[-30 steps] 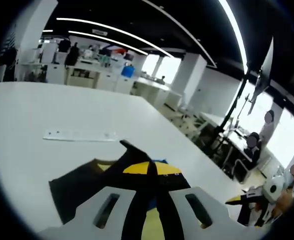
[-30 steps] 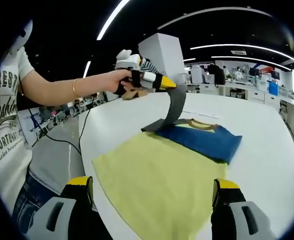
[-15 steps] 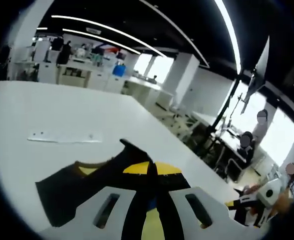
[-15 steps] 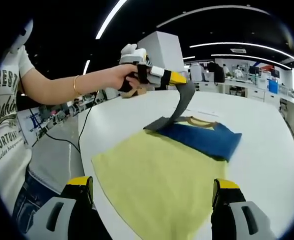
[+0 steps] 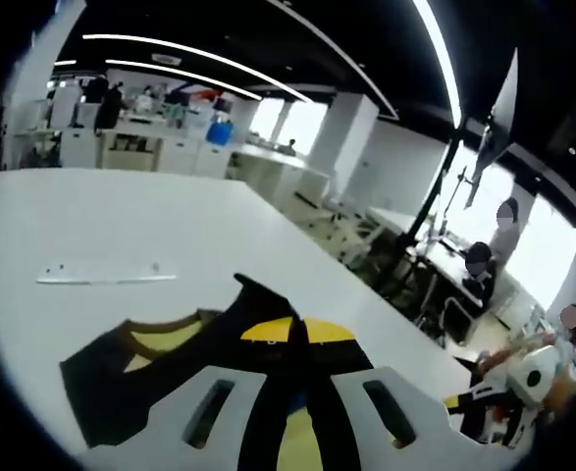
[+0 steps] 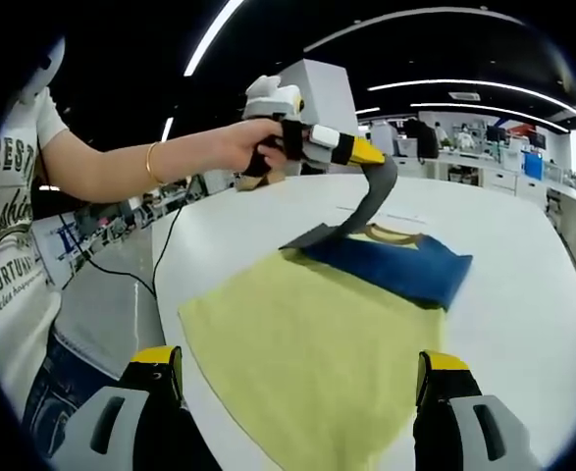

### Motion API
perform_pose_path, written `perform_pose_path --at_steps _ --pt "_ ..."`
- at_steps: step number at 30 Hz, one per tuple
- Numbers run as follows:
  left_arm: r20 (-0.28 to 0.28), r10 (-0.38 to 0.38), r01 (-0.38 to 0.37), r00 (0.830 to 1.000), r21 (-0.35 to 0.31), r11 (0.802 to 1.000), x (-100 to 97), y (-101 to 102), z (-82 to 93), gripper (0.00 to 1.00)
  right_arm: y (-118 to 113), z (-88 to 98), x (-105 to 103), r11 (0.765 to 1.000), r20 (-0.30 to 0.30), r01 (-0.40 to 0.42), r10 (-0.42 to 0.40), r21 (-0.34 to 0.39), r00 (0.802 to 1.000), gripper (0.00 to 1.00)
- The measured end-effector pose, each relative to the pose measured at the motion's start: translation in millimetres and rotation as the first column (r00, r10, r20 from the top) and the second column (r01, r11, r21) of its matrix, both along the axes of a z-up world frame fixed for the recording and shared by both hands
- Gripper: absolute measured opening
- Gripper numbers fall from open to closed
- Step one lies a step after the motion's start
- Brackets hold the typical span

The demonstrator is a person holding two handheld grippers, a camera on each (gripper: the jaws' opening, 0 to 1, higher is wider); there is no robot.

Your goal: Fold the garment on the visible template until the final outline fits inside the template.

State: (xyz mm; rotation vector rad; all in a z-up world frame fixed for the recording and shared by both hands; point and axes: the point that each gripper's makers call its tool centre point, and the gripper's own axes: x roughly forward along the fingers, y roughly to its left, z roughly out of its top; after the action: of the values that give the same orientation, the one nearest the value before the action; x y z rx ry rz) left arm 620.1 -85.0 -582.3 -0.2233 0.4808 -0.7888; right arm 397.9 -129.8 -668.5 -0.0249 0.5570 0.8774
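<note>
A yellow garment (image 6: 307,343) lies flat on the white table (image 6: 523,294), with a blue part (image 6: 395,265) folded across its far end. My left gripper (image 6: 369,153), held in a person's hand, is shut on the garment's dark grey sleeve (image 6: 374,201) and holds it up above the blue part. In the left gripper view the yellow-tipped jaws (image 5: 297,330) are pinched together on that dark sleeve (image 5: 260,296), and the dark cloth (image 5: 121,378) spreads below. My right gripper (image 6: 297,392) stands open over the near yellow hem, holding nothing.
A white strip (image 5: 106,275) lies on the table beyond the collar. The person (image 6: 18,226) stands at the table's left edge, where a cable (image 6: 121,275) hangs. Desks and seated people (image 5: 479,280) fill the room beyond the table's far side.
The left gripper has carried the lifted sleeve rightward and a little higher across the blue part. The right gripper has stayed open in place.
</note>
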Motion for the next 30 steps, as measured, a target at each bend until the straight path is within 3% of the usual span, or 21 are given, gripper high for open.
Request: perform_pose_path --at_steps 7,21,23,30 --pt "-0.034 -0.002 0.002 0.999 -0.018 1.000 5.7 -14.4 -9.5 0.00 -4.5 -2.8 2.5 1.000 -0.002 0.015 -0.015 -0.001 1.000 0.99" --pt "-0.103 -0.056 0.062 0.993 0.060 0.996 2.7 -44.6 -65.4 0.00 -4.9 -8.7 6.1 1.000 -0.010 0.017 -0.017 0.006 1.000 0.99" --pt "-0.149 -0.063 0.067 0.987 0.023 0.997 -0.4 -51.9 -70.9 0.00 -5.0 -9.2 6.0 1.000 -0.012 0.017 -0.017 0.005 1.000 0.99" --pt "-0.148 -0.090 0.095 0.985 0.025 0.995 0.9 -65.1 -84.5 0.00 -9.3 -11.3 9.4 1.000 -0.013 0.029 -0.029 0.004 1.000 0.99"
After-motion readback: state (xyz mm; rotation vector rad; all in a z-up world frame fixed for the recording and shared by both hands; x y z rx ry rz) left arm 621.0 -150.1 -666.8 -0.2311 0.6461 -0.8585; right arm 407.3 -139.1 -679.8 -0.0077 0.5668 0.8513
